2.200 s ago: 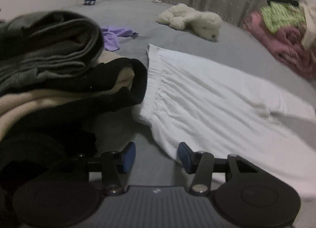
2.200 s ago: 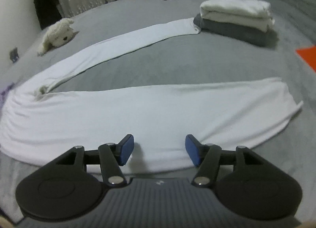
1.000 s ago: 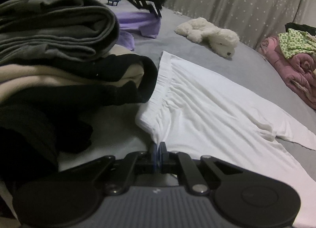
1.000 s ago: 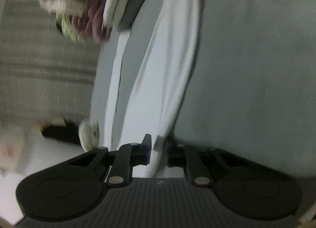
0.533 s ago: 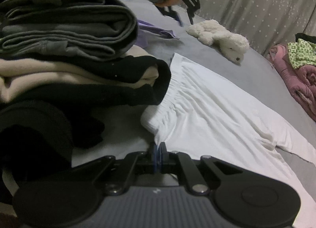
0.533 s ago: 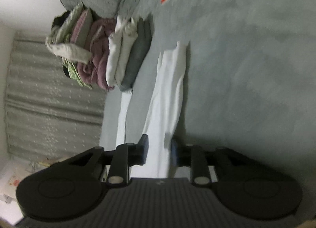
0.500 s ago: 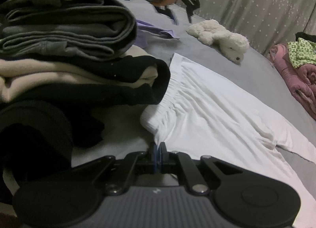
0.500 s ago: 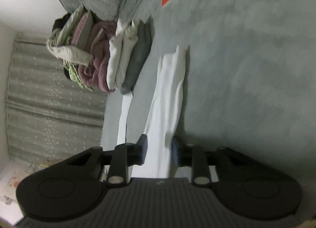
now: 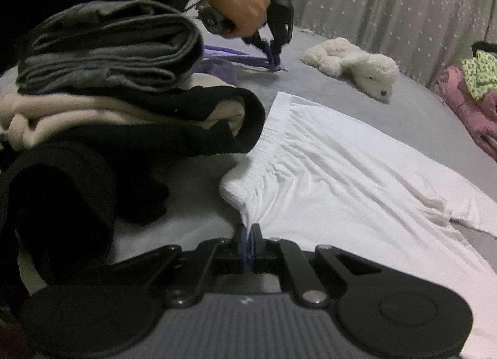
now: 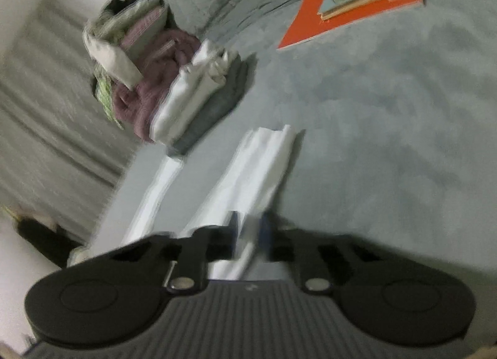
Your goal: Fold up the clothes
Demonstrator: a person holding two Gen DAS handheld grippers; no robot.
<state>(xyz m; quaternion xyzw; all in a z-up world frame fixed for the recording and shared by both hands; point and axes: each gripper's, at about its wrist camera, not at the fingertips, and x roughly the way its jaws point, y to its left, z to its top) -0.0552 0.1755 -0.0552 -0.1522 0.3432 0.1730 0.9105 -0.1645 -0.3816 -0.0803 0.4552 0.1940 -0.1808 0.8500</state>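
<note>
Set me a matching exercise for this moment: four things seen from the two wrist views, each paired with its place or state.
Things:
1. white trousers
2. plush toy
3. orange book
4. grey folded garment

Places or states:
A. on top of the clothes stack
B. lying near the curtain
C. under another book
D. waistband corner pinched by the left gripper

Pairs: 1-D, 2-B, 3-C, 4-A

My white trousers (image 9: 335, 172) on grey bedsheet (image 9: 419, 116). Grey, beige, black folded stack (image 9: 118, 79) at 9 o'clock. Star-dotted grey curtain (image 9: 388, 2) at 12, orange book (image 10: 351, 14) at 1.
</note>
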